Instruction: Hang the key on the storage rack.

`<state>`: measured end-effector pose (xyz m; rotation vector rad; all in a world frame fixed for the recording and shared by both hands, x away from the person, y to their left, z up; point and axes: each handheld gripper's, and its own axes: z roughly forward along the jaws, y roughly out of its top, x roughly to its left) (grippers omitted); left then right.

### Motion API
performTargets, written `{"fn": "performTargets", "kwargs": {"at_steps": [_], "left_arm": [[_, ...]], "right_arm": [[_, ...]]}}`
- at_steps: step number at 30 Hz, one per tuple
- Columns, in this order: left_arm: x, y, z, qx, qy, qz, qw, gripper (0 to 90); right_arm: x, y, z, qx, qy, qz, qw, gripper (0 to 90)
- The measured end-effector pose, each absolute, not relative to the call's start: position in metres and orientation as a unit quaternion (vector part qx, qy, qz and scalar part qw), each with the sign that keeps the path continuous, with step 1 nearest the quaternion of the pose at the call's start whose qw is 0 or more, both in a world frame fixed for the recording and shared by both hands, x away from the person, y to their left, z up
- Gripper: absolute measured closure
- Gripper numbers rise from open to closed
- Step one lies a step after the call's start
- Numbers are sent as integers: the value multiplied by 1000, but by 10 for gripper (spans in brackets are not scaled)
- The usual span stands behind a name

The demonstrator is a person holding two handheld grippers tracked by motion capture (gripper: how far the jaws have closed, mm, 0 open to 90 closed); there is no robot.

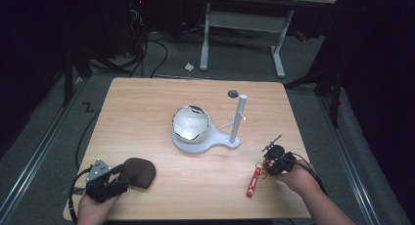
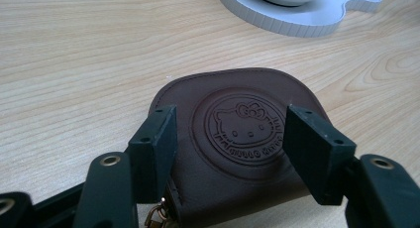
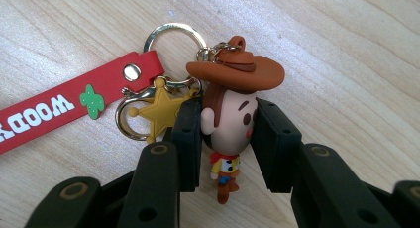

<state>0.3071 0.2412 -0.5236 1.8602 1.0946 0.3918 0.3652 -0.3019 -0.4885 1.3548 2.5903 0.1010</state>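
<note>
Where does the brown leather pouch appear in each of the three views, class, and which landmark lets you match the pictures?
High view: the brown pouch lies near the table's front left corner, at the left gripper.
Left gripper view: it sits at lower centre, its embossed cat face between the open jaws.
Right gripper view: not in it.
Shared landmark: the white stand base, above the pouch in both views.

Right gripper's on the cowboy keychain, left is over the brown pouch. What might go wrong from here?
The right gripper pinches only the round head of the cowboy figure, so it may squirt out or swivel. The red strap, star charm and ring lie loose and would swing or drag when lifted. The left gripper stands open over the flat brown pouch, so closing may just push it along the table.
</note>
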Motion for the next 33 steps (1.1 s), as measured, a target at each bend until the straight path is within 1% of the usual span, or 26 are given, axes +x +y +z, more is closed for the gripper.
{"fn": "performTargets", "kwargs": {"at_steps": [5, 7, 9, 11, 15, 23, 30, 33], "left_arm": [[307, 241, -524, 753, 445, 161, 456, 381], [306, 241, -523, 753, 446, 161, 457, 381], [306, 241, -523, 752, 446, 161, 457, 381], [306, 241, -523, 753, 446, 161, 457, 381], [307, 240, -524, 754, 445, 161, 456, 381], [307, 241, -524, 753, 445, 159, 457, 383], [306, 240, -524, 753, 445, 162, 457, 382], [307, 239, -524, 752, 446, 165, 456, 381]], "right_arm": [[365, -303, -488, 460, 881, 35, 106, 664], [368, -306, -487, 469, 878, 38, 92, 668], [367, -306, -485, 474, 875, 38, 88, 668], [364, -307, -478, 475, 875, 41, 88, 668], [360, -310, -460, 481, 872, 63, 69, 667], [350, -309, -439, 478, 874, 75, 48, 667], [344, -307, -420, 480, 871, 90, 45, 667], [342, -305, -412, 477, 873, 89, 51, 667]]}}
